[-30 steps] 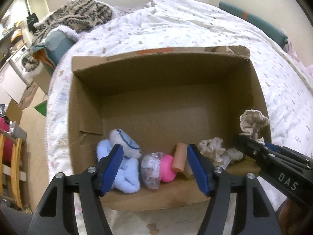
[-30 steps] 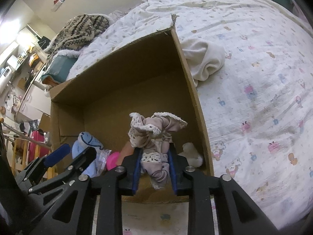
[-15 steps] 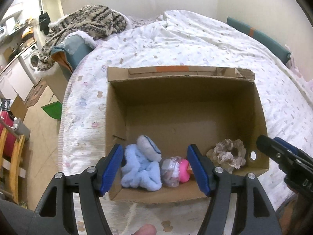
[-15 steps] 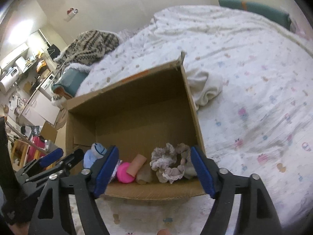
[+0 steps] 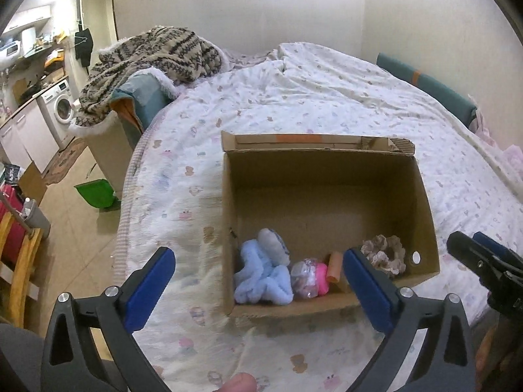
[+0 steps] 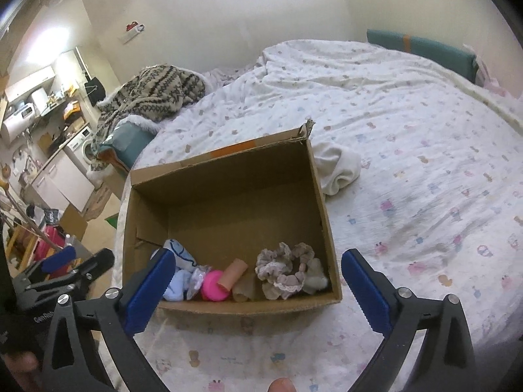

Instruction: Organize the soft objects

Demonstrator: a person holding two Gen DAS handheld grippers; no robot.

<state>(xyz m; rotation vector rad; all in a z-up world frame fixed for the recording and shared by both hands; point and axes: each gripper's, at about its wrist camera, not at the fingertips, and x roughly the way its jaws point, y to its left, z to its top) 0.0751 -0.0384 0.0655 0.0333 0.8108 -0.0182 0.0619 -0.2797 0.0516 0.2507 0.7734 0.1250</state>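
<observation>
On a bed (image 6: 425, 150) spread with a printed quilt, a cardboard box (image 6: 327, 222) stands open near the edge, with the left tool (image 5: 258, 281) and the right tool (image 6: 258, 281) hanging above its near wall, both with jaws opening and nothing between them. Along the box's near side, from left to right, lie a light blue fluffy cloth (image 5: 261, 277) with a small white-and-blue piece (image 5: 273, 243) on top of it, a clear wrapped item (image 5: 304, 279), a pink round object (image 5: 322, 277), a tan roll (image 6: 233, 272) and a frilly beige scrunchie (image 6: 284, 272) close to the right wall. Most of the soft things seen appear to be packed already. To the right of the box, just beside its outer wall, a rumpled white cloth (image 6: 338, 171) lies on the quilt and looks like the one piece left to gather.
</observation>
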